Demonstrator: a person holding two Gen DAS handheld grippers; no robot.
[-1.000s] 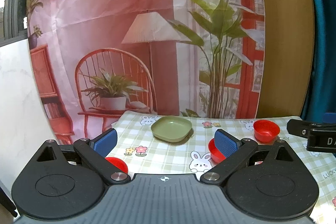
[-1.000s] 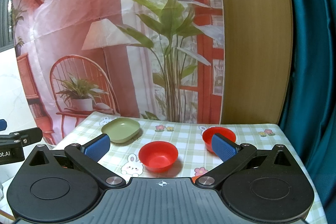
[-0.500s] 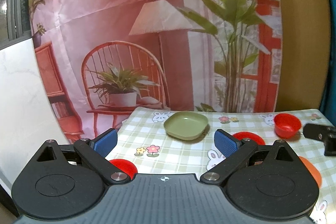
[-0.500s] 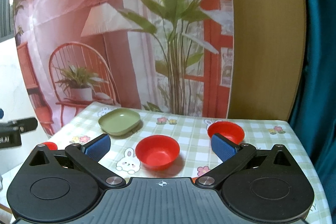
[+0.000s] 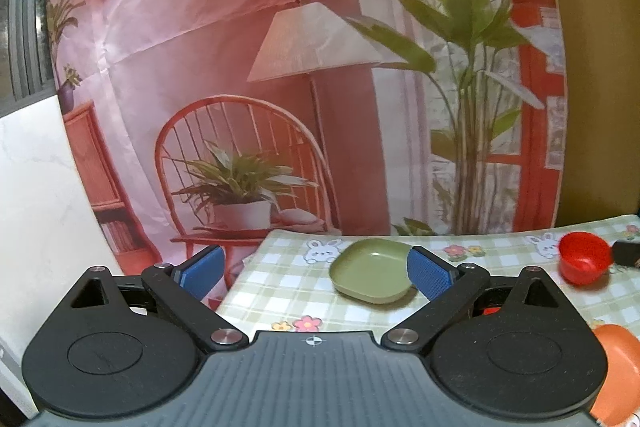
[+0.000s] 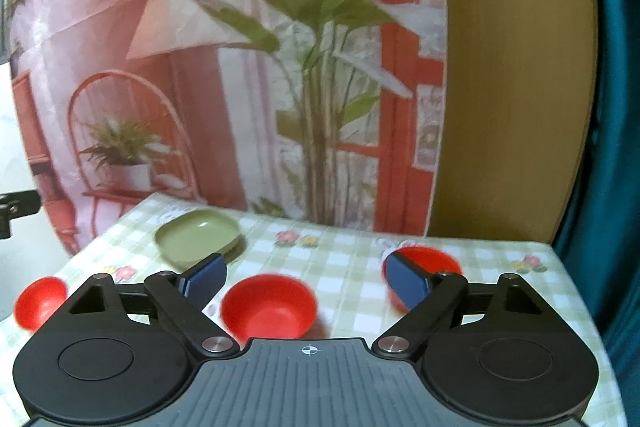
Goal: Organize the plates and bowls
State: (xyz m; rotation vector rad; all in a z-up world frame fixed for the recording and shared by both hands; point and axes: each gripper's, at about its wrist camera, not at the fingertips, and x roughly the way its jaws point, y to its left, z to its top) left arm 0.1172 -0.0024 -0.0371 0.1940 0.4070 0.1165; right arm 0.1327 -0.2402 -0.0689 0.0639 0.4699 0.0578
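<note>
My left gripper (image 5: 316, 273) stands open over the table's left edge with nothing between its fingers. The green square plate (image 5: 372, 275) lies just beyond its right finger. A red bowl (image 5: 584, 263) sits far right, an orange plate (image 5: 616, 359) at the lower right. My right gripper (image 6: 304, 281) hovers over a red bowl (image 6: 268, 309). Its jaws are closing, and the bowl lies below and between them, untouched by the pads. A second red bowl (image 6: 436, 263) sits behind its right finger and a third (image 6: 40, 301) at the left. The green plate (image 6: 198, 237) is at the far left.
The table wears a green checked cloth (image 6: 348, 267) with rabbits and flowers. A printed backdrop hangs right behind it, with a wooden panel and a teal curtain to the right. The table's left edge (image 5: 244, 275) drops off beside a white wall.
Both grippers came lower and closer to the table. The left one's view swung left, so the near red bowls left it. The right jaws have narrowed a little over the middle red bowl.
</note>
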